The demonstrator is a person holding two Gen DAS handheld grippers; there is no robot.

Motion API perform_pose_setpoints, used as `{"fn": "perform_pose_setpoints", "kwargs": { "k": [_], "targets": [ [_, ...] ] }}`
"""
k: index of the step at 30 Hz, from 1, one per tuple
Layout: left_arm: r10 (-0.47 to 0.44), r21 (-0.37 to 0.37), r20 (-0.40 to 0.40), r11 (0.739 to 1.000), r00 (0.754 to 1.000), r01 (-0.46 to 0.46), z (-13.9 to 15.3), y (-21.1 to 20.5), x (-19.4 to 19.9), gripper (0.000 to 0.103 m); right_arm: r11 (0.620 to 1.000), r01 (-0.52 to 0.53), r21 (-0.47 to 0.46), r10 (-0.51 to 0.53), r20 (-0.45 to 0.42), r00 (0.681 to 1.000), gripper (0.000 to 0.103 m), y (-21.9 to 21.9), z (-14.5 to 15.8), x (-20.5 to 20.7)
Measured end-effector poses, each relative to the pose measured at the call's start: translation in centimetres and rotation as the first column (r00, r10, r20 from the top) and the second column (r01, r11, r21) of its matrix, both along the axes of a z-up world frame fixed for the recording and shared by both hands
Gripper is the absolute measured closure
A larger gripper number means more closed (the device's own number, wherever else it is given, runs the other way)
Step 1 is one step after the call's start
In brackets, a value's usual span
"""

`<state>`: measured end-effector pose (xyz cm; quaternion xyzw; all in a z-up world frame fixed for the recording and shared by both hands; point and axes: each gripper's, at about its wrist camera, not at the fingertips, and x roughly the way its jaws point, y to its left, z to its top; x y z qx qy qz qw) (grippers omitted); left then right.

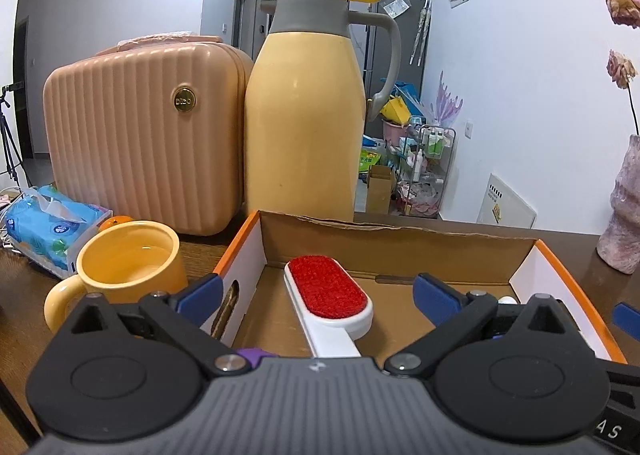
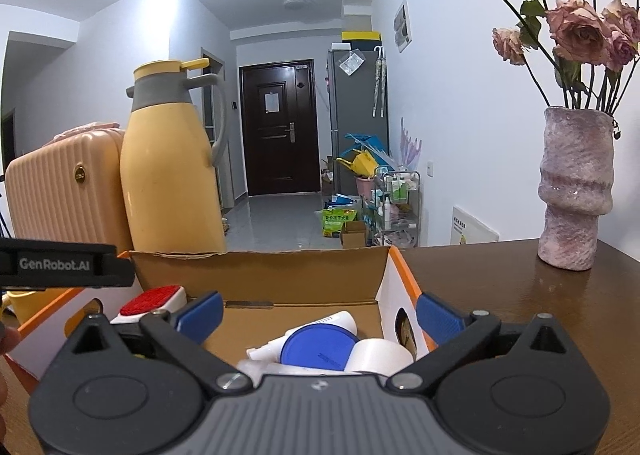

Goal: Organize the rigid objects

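Both my grippers — left (image 1: 318,289), right (image 2: 320,313) — stand wide open, gripping nothing, over the cardboard box (image 1: 400,251). Inside it lie the lint brush (image 1: 328,293) at its left end and the white bottles (image 2: 340,343) at its right — near the table's (image 2: 520,295) far edge.

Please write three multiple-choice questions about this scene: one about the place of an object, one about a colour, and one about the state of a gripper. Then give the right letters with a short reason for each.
1. Where does the lint brush lie?
A. Inside the cardboard box
B. On top of the suitcase
C. Inside the mug

2. What colour is the mug beside the box?
A. Blue
B. Yellow
C. Green

3. In what state is the left gripper?
A. Shut on the brush
B. Shut on nothing
C. Open

Answers:
1. A: the brush rests on the box floor, between its walls.
2. B: its body and handle are yellow, like the thermos jug behind it.
3. C: its blue fingers stand wide apart, clear of the brush.
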<state>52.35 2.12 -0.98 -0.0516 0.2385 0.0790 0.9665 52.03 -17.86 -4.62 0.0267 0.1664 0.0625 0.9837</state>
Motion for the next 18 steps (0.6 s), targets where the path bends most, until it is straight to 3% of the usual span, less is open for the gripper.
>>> {"fn": "perform_pose_setpoints", "kwargs": {
  "k": [10, 18],
  "targets": [
    [-0.005, 0.021, 0.014, 1.000, 1.000, 0.004, 0.2, 0.7, -1.7, 0.000, 1.000, 0.018, -0.005, -0.018, 0.015, 1.000, 0.000, -0.6, 0.3, -1.8],
    [-0.002, 0.035, 0.027, 0.999, 1.000, 0.001, 0.7, 1.6, -4.8, 0.000, 0.999, 0.027, -0.022, -0.027, 0.042, 0.999, 0.000, -1.0, 0.9, -5.5]
  ]
}}
